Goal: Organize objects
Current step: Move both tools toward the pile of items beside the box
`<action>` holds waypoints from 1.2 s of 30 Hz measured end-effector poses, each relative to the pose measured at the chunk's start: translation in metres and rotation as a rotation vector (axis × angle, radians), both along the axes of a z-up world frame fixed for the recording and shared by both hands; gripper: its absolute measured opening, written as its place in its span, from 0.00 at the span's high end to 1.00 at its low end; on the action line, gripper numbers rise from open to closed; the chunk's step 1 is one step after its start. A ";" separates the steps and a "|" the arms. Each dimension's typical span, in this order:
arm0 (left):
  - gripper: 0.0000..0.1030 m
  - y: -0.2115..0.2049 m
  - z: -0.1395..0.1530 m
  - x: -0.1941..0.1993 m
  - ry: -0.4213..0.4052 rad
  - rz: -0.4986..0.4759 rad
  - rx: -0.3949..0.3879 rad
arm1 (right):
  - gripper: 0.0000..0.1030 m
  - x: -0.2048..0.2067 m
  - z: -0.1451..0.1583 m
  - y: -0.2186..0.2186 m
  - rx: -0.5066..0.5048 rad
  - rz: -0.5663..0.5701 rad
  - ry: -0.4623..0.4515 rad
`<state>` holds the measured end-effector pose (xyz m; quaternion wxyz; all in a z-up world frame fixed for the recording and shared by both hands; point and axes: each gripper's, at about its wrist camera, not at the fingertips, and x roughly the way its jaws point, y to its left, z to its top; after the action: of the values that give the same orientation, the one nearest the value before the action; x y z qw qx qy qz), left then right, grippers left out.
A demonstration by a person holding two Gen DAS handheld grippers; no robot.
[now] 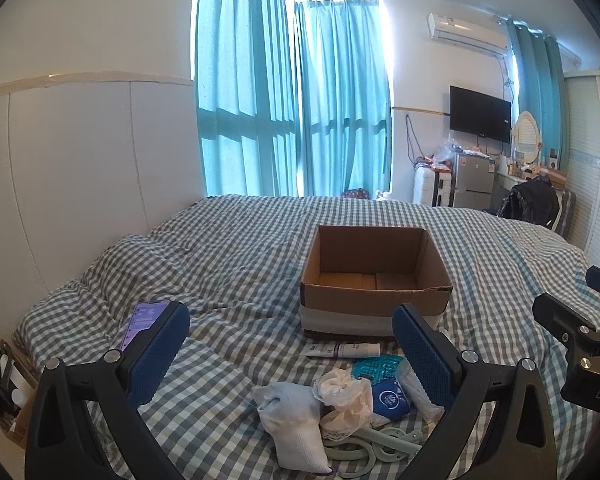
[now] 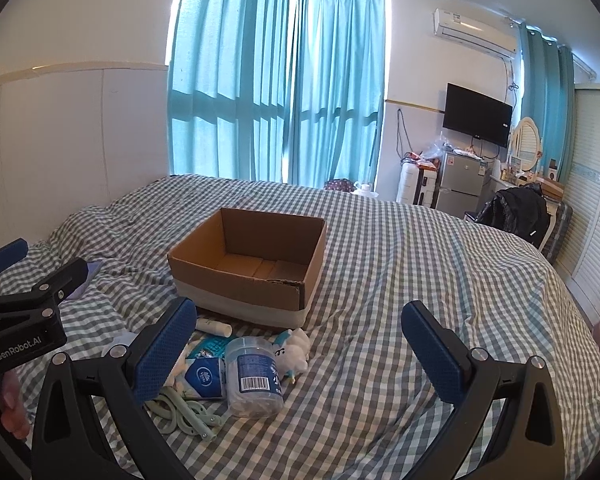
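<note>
Both grippers hang wide open and empty; the clutter pile (image 1: 340, 408) lies just before the cardboard box (image 1: 374, 276), nearest the left gripper (image 1: 292, 348).

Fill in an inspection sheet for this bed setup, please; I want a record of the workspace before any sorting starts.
Surface: checked bedspread, wrinkled, covering the bed.
Job's things: open cardboard box, nothing seen inside; in front of it a pile holding a white tube, a clear lidded jar, a blue tissue pack, a white pouch, pale green hangers and a plush toy.
Clutter: phone with lit screen, lying apart from the pile.
Grippers: left gripper and right gripper both have their jaws wide apart with nothing held.
Cables: wires hanging on the far wall beside the fridge.
Surroundings: teal curtains, wall television, air conditioner.
</note>
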<state>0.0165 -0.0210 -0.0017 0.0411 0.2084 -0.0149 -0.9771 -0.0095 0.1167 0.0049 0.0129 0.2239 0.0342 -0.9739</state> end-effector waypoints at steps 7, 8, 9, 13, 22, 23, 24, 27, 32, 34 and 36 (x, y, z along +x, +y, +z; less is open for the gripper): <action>0.00 0.002 -0.003 -0.004 -0.016 0.027 0.009 | 0.00 0.003 0.003 -0.001 0.005 0.021 0.007; 0.00 0.002 -0.004 -0.004 -0.015 0.021 0.017 | 0.00 0.003 0.002 0.000 0.005 0.021 0.006; 0.00 0.003 -0.004 -0.004 -0.011 0.017 0.018 | 0.00 0.003 0.001 0.000 0.004 0.025 0.002; 0.00 0.007 -0.007 -0.006 -0.011 0.007 -0.004 | 0.00 -0.002 -0.005 0.001 0.009 0.029 -0.014; 0.00 0.004 -0.007 -0.008 -0.022 -0.032 0.017 | 0.00 -0.002 -0.003 -0.001 0.004 0.030 -0.027; 0.00 0.004 -0.007 -0.008 -0.022 -0.034 0.016 | 0.00 -0.002 -0.003 -0.002 0.005 0.030 -0.026; 0.00 0.004 -0.007 -0.008 -0.020 -0.034 0.014 | 0.00 -0.002 -0.002 -0.003 0.009 0.032 -0.024; 0.00 0.004 -0.007 -0.006 -0.015 -0.035 0.013 | 0.00 -0.001 -0.001 -0.008 0.022 0.037 -0.019; 0.00 0.001 -0.011 -0.009 -0.043 -0.030 0.015 | 0.00 -0.005 -0.007 -0.010 0.020 0.034 -0.048; 0.00 -0.001 -0.013 -0.010 -0.051 -0.025 0.018 | 0.00 -0.007 -0.009 -0.008 0.009 0.037 -0.057; 0.00 -0.002 -0.015 -0.011 -0.058 -0.023 0.021 | 0.00 -0.007 -0.010 -0.007 0.006 0.035 -0.061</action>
<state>0.0058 -0.0226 -0.0163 0.0273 0.2368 -0.0082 -0.9711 -0.0169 0.1095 -0.0048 0.0304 0.2527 0.0405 -0.9662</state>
